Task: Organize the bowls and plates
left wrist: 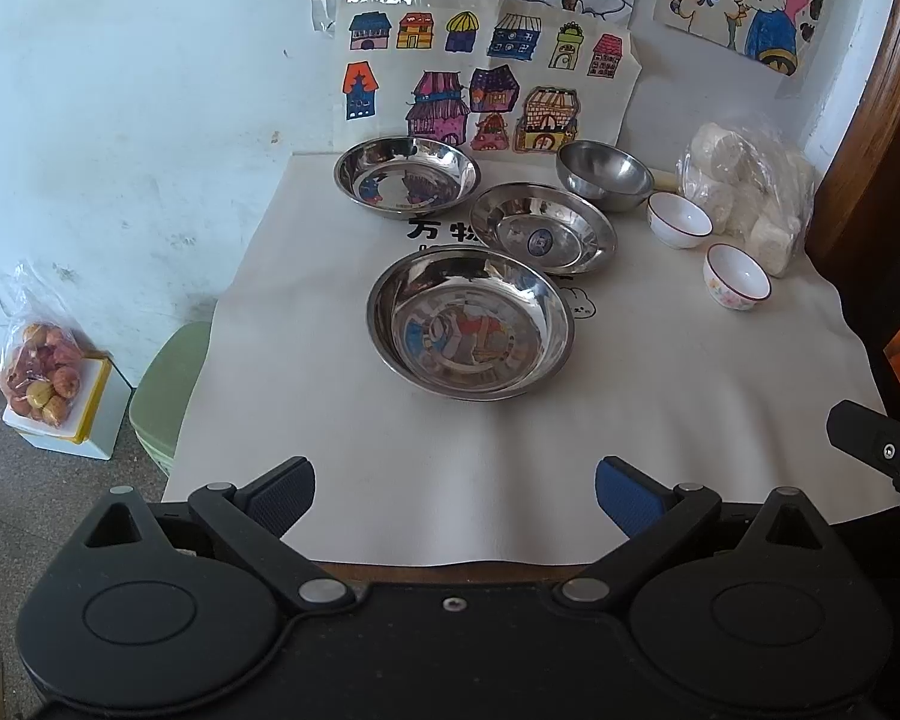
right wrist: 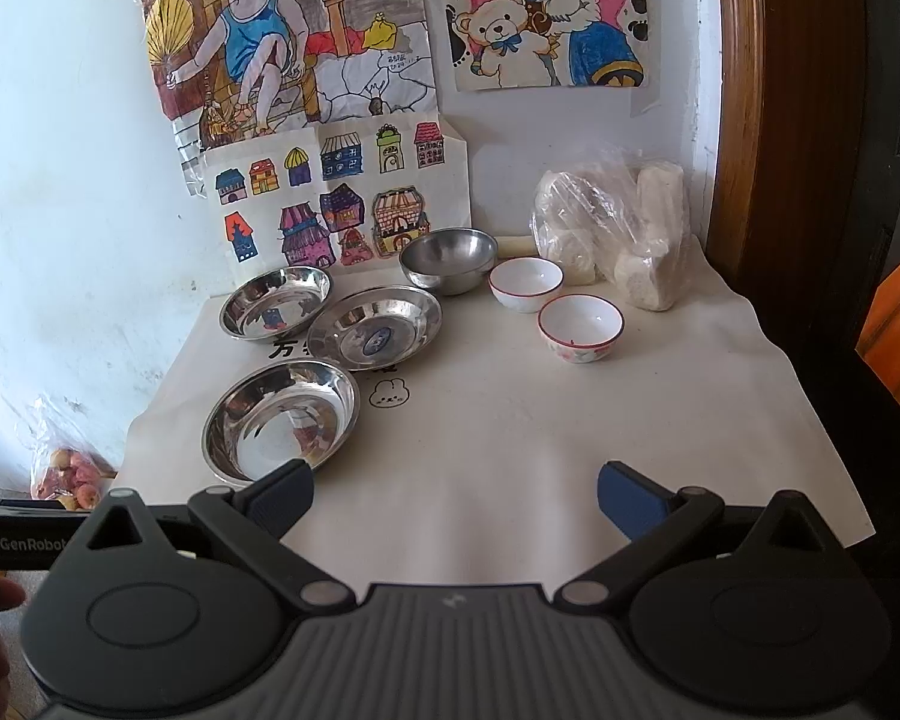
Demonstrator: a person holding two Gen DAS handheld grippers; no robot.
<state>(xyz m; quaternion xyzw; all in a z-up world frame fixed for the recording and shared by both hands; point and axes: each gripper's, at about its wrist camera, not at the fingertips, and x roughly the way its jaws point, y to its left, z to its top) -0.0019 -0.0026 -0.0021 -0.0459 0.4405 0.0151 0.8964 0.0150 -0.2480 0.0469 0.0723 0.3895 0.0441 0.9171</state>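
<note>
Three steel plates lie on the white cloth: a near one, a middle one and a far left one. A steel bowl stands at the back. Two white ceramic bowls stand to its right: a red-rimmed one and a flowered one. My left gripper is open and empty near the table's front edge. My right gripper is open and empty, its left finger just in front of the near plate.
A plastic bag of white blocks sits at the back right by a wooden frame. Drawings lean against the wall. A bag of fruit and a green stool are on the floor left.
</note>
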